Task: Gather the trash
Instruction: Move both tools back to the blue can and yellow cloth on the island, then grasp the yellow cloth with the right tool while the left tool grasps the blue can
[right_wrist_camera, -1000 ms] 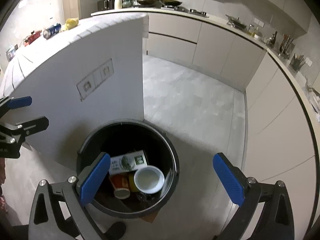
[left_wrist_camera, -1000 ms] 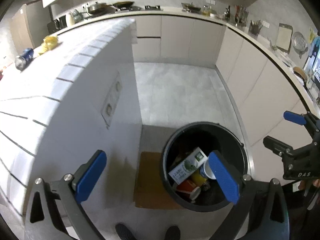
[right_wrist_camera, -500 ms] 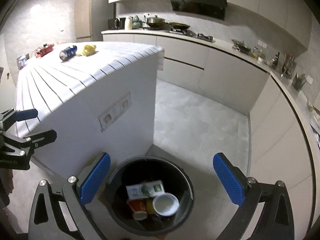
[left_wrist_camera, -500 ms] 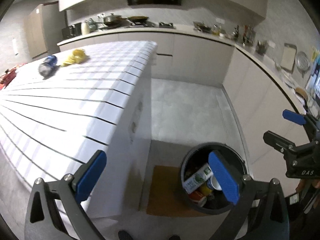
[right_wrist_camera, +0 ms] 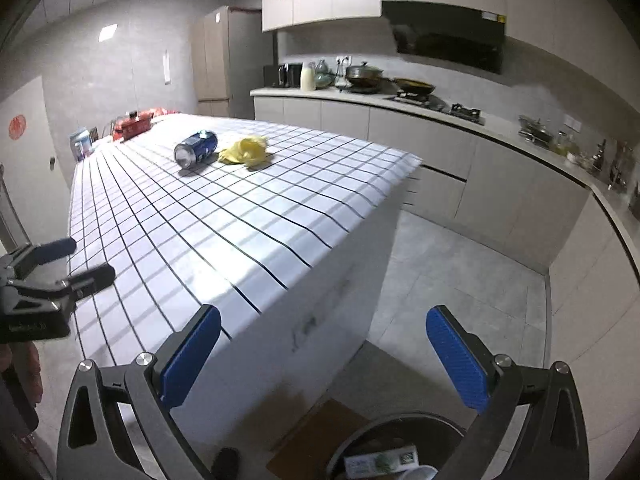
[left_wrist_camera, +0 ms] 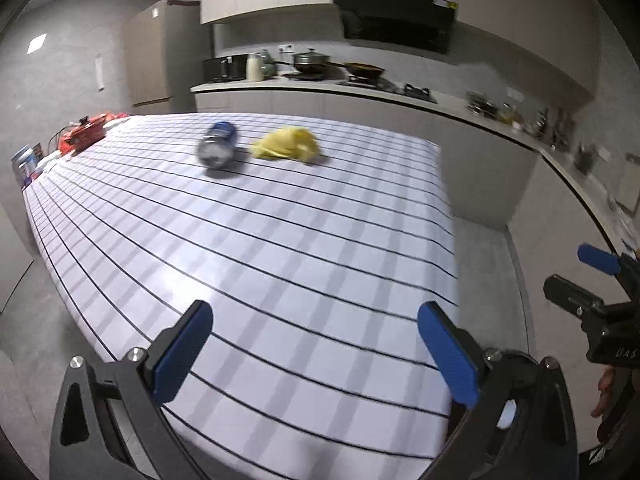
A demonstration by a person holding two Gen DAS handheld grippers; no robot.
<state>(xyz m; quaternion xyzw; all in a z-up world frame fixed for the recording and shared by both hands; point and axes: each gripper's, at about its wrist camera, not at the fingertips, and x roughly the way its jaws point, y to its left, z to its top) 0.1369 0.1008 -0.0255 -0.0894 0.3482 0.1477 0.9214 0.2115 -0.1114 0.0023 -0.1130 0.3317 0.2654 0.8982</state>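
A blue can (left_wrist_camera: 218,149) lies on its side on the white checked tabletop (left_wrist_camera: 280,260), with a crumpled yellow wrapper (left_wrist_camera: 287,148) just right of it, both at the far end. My left gripper (left_wrist_camera: 316,354) is open and empty over the table's near edge. My right gripper (right_wrist_camera: 324,356) is open and empty, above the floor beside the table. The can (right_wrist_camera: 196,154) and wrapper (right_wrist_camera: 245,152) also show in the right wrist view. The black trash bin (right_wrist_camera: 392,452) with a carton inside sits below the right gripper.
A red object (left_wrist_camera: 82,136) and small packages (left_wrist_camera: 28,162) sit at the table's far left end. A kitchen counter with pots (right_wrist_camera: 364,76) runs along the back and right walls. A brown mat (right_wrist_camera: 316,436) lies beside the bin on the grey floor.
Both grippers rose and tilted up from the trash bin toward the tabletop. The bin has dropped out of the left wrist view and to the bottom edge of the right wrist view.
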